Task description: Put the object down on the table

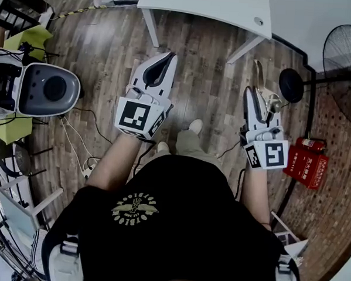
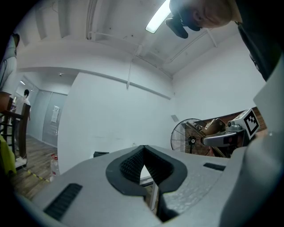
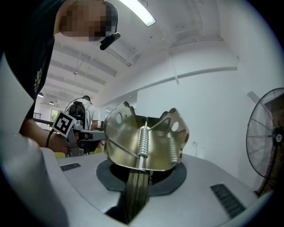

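The object is a brass-coloured metal spring clip (image 3: 144, 137) with two springs and a flat handle. My right gripper (image 3: 141, 170) is shut on that handle, and the clip's wide mouth stands up beyond the jaws. In the head view the clip (image 1: 260, 74) sticks out past the right gripper (image 1: 254, 95), held level in the air above the wooden floor. My left gripper (image 1: 162, 63) is also held level, its dark pads (image 2: 131, 164) meeting at the tip with nothing between them. The white table (image 1: 217, 10) stands ahead, beyond both grippers.
A standing fan (image 1: 347, 64) with its round black base (image 1: 291, 84) is at the right, near a red box (image 1: 306, 161) on the floor. A grey and white machine (image 1: 46, 89) and cables lie at the left. People stand far off in the right gripper view.
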Demonstrator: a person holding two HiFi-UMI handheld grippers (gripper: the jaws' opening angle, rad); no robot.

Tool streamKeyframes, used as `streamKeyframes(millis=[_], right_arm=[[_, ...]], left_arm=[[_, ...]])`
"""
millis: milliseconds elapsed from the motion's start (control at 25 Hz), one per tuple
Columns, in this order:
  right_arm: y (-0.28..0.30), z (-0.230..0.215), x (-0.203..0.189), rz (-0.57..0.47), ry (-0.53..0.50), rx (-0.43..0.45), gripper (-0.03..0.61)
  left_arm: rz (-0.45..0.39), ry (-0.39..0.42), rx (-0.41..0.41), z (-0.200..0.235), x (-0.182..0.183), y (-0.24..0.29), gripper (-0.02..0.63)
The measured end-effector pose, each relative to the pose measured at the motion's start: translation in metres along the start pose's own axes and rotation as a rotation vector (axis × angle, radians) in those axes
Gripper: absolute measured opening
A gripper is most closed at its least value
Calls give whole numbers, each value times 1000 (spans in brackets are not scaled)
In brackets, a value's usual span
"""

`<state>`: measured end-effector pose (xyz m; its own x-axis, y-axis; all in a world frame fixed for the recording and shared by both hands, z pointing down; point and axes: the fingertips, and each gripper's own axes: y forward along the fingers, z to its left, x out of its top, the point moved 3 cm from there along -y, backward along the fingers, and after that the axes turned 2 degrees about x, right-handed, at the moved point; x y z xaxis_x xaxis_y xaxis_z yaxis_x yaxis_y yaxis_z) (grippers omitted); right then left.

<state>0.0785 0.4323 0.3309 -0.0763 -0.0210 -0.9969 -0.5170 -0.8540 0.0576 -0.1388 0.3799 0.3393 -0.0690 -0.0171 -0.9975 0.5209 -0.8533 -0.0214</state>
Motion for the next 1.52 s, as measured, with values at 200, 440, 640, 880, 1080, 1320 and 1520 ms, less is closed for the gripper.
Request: streamKeyframes(millis=[200,440,640,880,1080,1320,1520], right_arm=[[16,-26,-1,-1,2,16,64],[30,-69,7,-19,-1,37,64],[38,-104,13,-38,1,72,64],[48,-126,16,-62,14,109,64],[66,-142,16,-62,28,130,64],[78,-140,17,-67,22,130,64],[90,-153,20,-64,15,105,64]], left_arm=[[4,0,10,2,-2,29,6],[-9,13,29,-5,9,71,6],[-31,23,51,-16,21,98,6],[-31,41,96,-18,27,108,6],[-13,51,124,-8,26,119,6],[14,59,122,5,17,120,6],[-1,61,89,14,19,142,6]])
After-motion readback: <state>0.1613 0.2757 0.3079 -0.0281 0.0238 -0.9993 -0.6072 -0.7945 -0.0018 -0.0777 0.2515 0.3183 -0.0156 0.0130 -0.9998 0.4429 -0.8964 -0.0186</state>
